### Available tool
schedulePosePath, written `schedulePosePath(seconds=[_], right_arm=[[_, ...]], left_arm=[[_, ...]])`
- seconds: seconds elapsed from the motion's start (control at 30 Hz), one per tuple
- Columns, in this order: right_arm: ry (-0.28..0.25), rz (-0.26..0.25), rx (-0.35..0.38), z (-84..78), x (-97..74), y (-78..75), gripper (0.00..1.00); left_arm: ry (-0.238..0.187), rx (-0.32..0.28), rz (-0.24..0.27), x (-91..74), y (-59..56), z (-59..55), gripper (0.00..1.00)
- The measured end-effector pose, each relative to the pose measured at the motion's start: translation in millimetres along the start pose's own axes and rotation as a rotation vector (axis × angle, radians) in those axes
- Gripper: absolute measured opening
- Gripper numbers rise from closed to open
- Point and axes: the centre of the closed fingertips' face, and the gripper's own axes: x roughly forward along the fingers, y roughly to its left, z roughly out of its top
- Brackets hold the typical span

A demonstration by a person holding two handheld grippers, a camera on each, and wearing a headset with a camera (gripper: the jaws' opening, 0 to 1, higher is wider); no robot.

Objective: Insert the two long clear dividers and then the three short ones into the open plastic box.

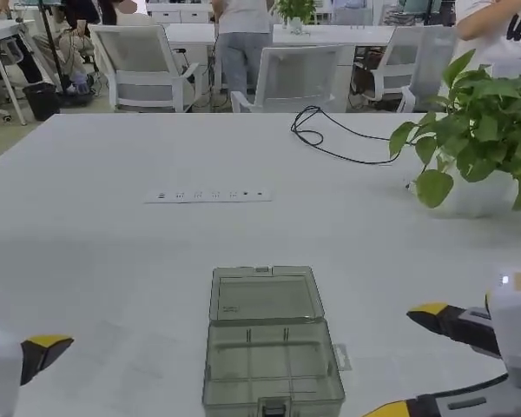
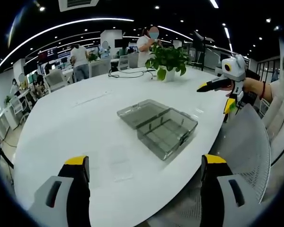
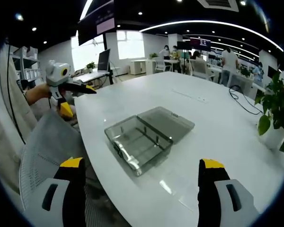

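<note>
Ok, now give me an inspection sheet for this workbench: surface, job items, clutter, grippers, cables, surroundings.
Surface: white table with a socket strip set into it.
Job's things: translucent plastic box open, its lid lying flat on the far side; faint clear flat pieces, probably dividers, on the table beside it, count unclear.
Clutter: potted plant.
Grippers: left gripper and right gripper both open, holding nothing, one on either side of the box.
Cables: black cable loose on the table near the plant.
Surroundings: office with white chairs, other desks and people.
</note>
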Motion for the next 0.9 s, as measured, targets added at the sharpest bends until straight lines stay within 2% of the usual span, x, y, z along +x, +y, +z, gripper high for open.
schedulePosePath(seconds=[0.27,0.4,0.57,0.7,0.87,0.9], right_arm=[[-0.005,0.000,0.007,0.3,-1.0,-0.2,1.00],[-0.023,0.000,0.007,4.8,-1.0,0.6,1.00],[-0.043,0.000,0.002,11.3,-0.8,2.3,1.00],[-0.050,0.004,0.005,13.8,0.1,2.4,1.00],[-0.048,0.009,0.004,15.7,3.1,1.4,1.00],[-0.048,0.011,0.005,16.0,3.5,1.4,1.00]], left_arm=[[0.016,-0.003,0.016,-3.0,3.6,-1.8,1.00],[0.048,-0.007,0.031,-3.8,9.3,-6.3,0.98],[0.093,-0.027,0.066,-2.1,24.9,-16.3,0.88],[0.124,-0.028,0.103,-2.0,37.4,-21.3,0.81],[0.143,-0.043,0.125,2.1,51.7,-24.5,0.75],[0.160,-0.045,0.130,3.3,55.5,-26.9,0.73]])
